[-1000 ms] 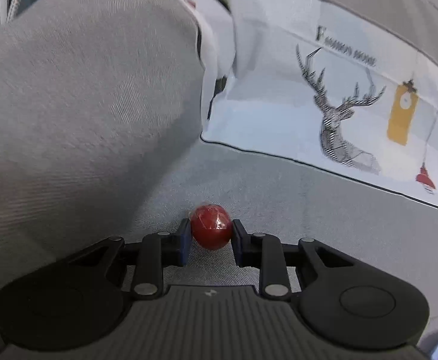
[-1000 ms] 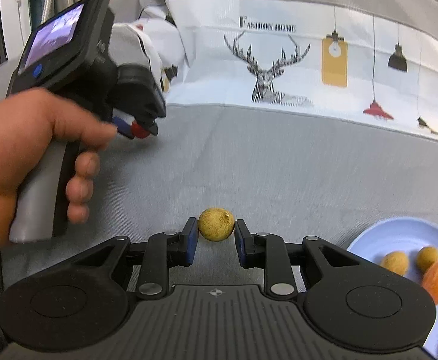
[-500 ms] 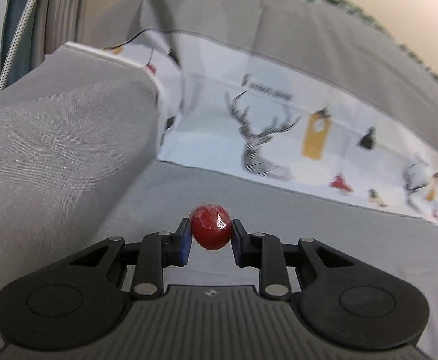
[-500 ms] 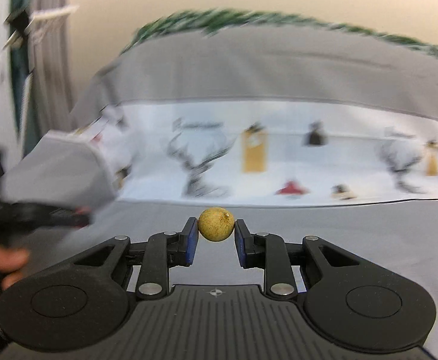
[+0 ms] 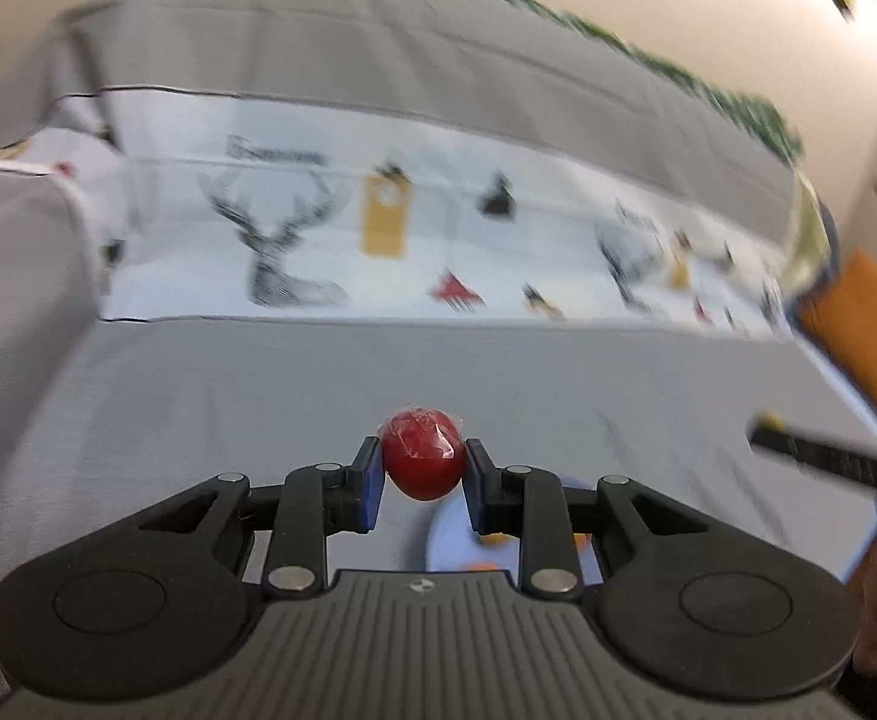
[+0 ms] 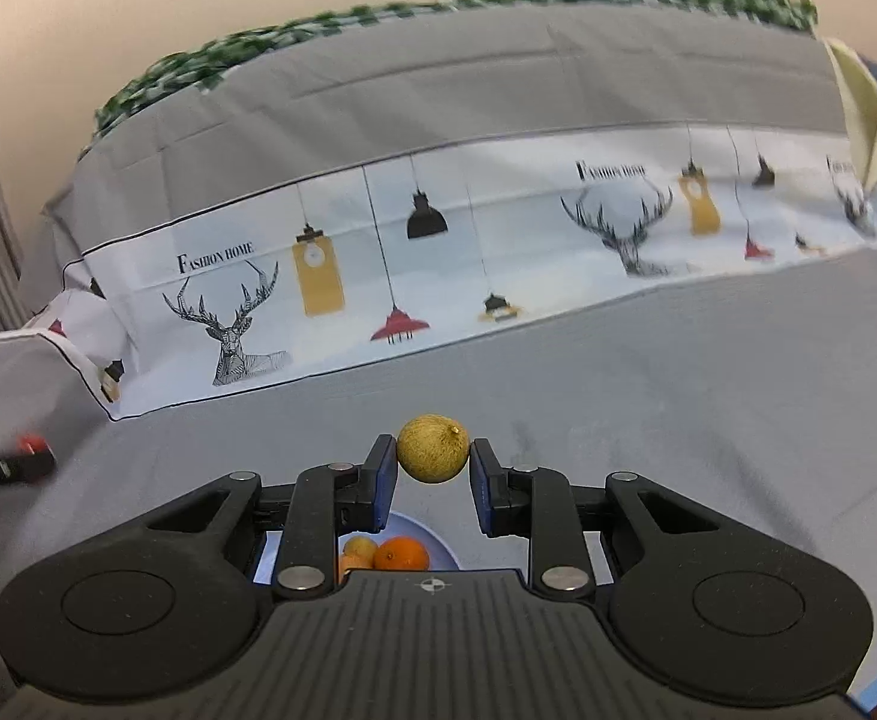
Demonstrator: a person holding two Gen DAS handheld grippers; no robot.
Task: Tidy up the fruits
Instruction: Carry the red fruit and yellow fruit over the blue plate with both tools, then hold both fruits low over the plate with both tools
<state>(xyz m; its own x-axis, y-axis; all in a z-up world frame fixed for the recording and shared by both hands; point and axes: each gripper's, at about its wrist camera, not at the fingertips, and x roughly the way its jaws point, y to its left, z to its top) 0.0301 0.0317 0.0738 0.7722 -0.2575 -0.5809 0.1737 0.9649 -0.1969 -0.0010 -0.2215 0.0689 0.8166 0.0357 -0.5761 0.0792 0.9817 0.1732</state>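
**Two fruits carried above the plate, release pending**

Nearest the left wrist camera, a small red fruit [image 5: 420, 461], wrapped in clear film, is seen clamped between the blue pads of the left gripper [image 5: 422, 471]. In the right wrist view, a round yellow-brown fruit [image 6: 433, 449] is pinched in the same way by the right gripper [image 6: 432, 468]. Just below and behind each pair of fingers, a pale blue plate [image 6: 438, 543] is partly visible; an orange fruit [image 6: 401, 554] and a smaller yellow one [image 6: 359, 547] are already lying in it. In the left view only the plate's rim [image 5: 447, 537] and orange patches are made out. Beyond, a grey cloth surface [image 6: 648, 414] is spread, and farther back a white band printed with deer and lamps [image 6: 378, 264] is draped.

The transport step is judged to be in hand: both fruits are held aloft over or near the plate. A lowering toward a free spot on the plate, followed by a gentle parting of the fingers, is called for next. The left view is blurred, so exact alignment cannot be confirmed.
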